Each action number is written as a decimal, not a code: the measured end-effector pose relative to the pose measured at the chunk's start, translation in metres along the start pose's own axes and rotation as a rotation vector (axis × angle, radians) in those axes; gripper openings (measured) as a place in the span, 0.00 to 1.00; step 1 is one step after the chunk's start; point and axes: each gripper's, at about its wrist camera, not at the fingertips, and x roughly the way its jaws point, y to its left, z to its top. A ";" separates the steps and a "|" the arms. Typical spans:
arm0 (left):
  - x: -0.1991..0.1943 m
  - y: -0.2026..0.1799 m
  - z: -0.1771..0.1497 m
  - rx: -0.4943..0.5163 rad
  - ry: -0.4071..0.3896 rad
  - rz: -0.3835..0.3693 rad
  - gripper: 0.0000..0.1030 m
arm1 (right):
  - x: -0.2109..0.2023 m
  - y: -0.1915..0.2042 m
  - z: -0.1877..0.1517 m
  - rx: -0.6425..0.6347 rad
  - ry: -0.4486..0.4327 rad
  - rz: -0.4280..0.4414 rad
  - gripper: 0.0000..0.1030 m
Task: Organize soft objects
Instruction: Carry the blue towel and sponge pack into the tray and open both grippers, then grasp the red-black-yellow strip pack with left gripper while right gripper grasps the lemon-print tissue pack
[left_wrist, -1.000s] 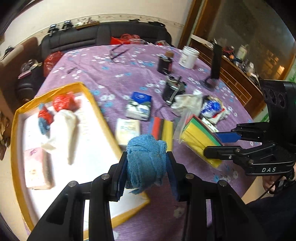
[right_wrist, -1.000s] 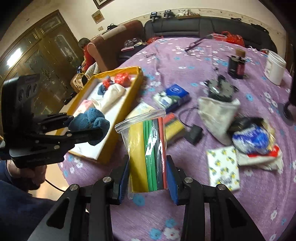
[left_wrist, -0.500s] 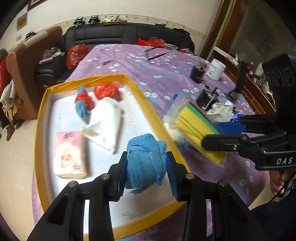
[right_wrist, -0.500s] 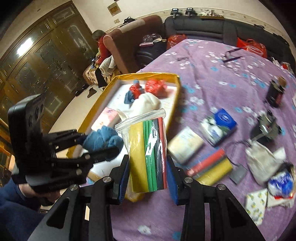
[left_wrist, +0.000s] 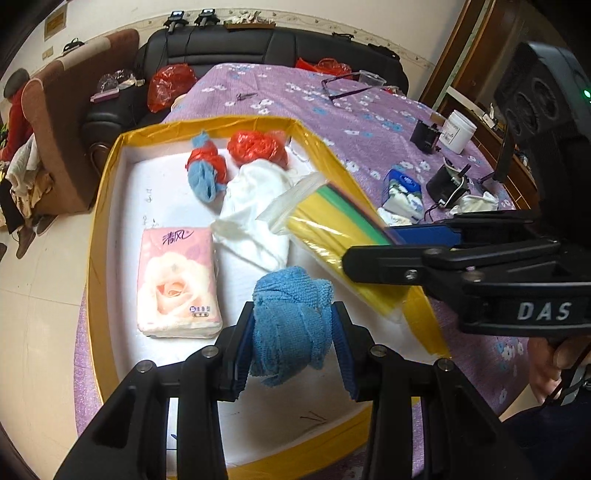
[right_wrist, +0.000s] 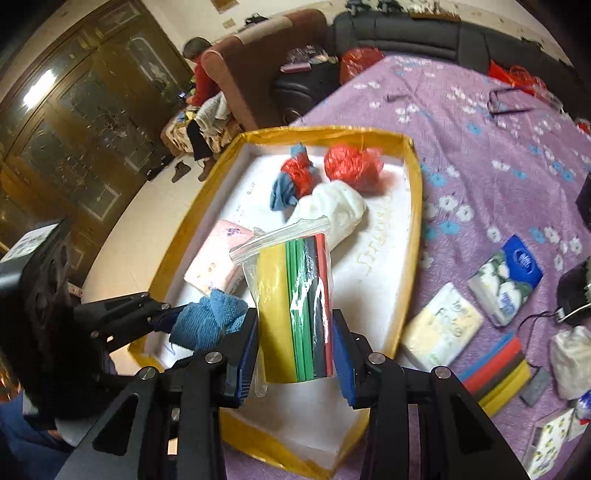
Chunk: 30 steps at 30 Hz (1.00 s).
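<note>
Blue cloth (left_wrist: 291, 325) clamped in left tool (left_wrist: 293, 347)

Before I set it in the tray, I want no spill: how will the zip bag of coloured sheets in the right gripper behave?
The zip bag of coloured sheets stands straight above the right gripper, so it is probably fairly stiff. Its glossy plastic may slip. The flat stack should lie still in the yellow tray, not roll.

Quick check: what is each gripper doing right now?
Left gripper: shut on the blue cloth.
Right gripper: shut on the bag of coloured sheets.
</note>
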 end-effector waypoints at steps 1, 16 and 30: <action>0.002 0.001 0.000 0.003 0.007 0.000 0.37 | 0.003 0.000 0.000 0.011 0.006 0.004 0.40; 0.010 0.007 0.002 -0.003 0.035 0.026 0.55 | 0.024 -0.008 0.000 0.054 0.046 0.003 0.59; -0.007 -0.021 0.009 0.026 -0.019 0.039 0.55 | -0.052 -0.056 -0.027 0.164 -0.143 0.025 0.59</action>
